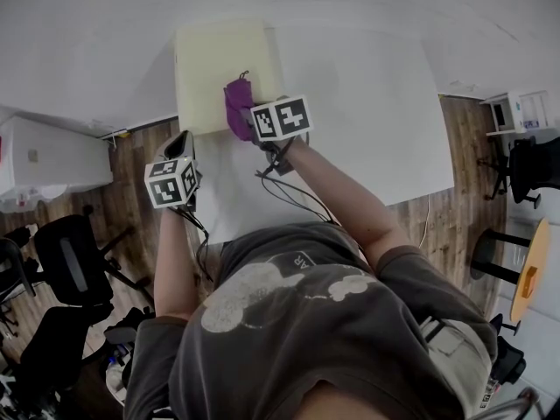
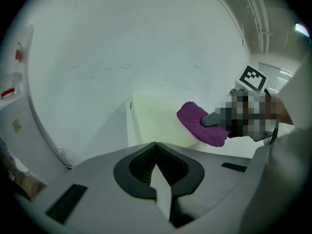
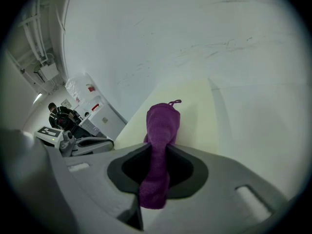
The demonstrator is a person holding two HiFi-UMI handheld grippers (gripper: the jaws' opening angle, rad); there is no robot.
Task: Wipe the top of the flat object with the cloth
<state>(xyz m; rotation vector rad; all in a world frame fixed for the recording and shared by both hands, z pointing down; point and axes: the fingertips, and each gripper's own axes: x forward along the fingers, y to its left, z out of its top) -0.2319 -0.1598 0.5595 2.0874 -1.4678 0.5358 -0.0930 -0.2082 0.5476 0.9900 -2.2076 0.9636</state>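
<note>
We hold the purple cloth point(image 3: 163, 123) in our right gripper point(image 3: 158, 150). Its jaws are pinched tight on the middle of the cloth, so the soft end sticks out in front and can rub. The cloth rests on the flat yellow board point(image 1: 206, 59), by the board's right edge on the side close to us. We think that is a good spot for a wipe, because most of the top lies ahead and to the left. The board lies on the white table point(image 1: 376, 103). Our left gripper point(image 2: 156, 152) has its jaws pressed together with nothing in them. It hangs just beside the board's near left corner, out of the way, so the cloth has room to move.
</note>
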